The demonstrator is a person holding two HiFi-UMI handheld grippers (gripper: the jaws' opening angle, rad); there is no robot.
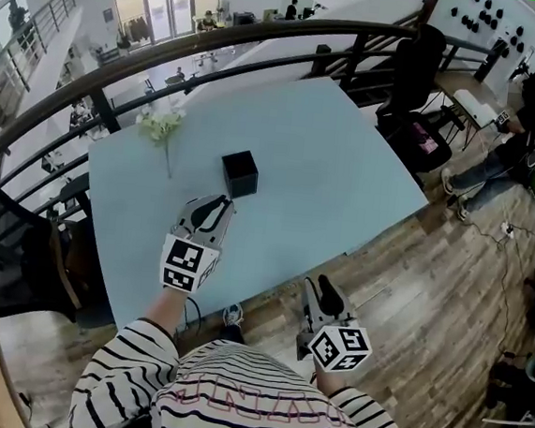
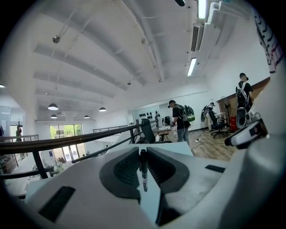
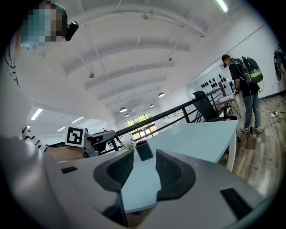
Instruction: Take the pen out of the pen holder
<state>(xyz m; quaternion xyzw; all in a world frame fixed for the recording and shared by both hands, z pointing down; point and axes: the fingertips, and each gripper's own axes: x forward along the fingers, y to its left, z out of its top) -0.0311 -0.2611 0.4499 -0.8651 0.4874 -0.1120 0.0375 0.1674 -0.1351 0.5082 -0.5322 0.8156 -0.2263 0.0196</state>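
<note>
The black square pen holder [image 1: 239,173] stands near the middle of the light blue table [image 1: 347,169]. It also shows in the right gripper view as the pen holder [image 3: 144,151], straight ahead past the jaws. My left gripper [image 1: 214,205] hovers over the table just in front of the holder. It is shut on a thin dark pen [image 2: 143,166], which hangs upright between the pads of the left gripper [image 2: 143,156]. My right gripper [image 1: 322,291] is off the table's front edge. In its own view the right gripper [image 3: 144,164] is open, with nothing between the jaws.
A sprig of white flowers [image 1: 163,128] lies on the table left of the holder. A dark curved railing [image 1: 121,77] runs behind the table. A black chair [image 1: 5,249] stands at the left, and a person [image 1: 530,130] with chairs is at the far right. The floor is wood.
</note>
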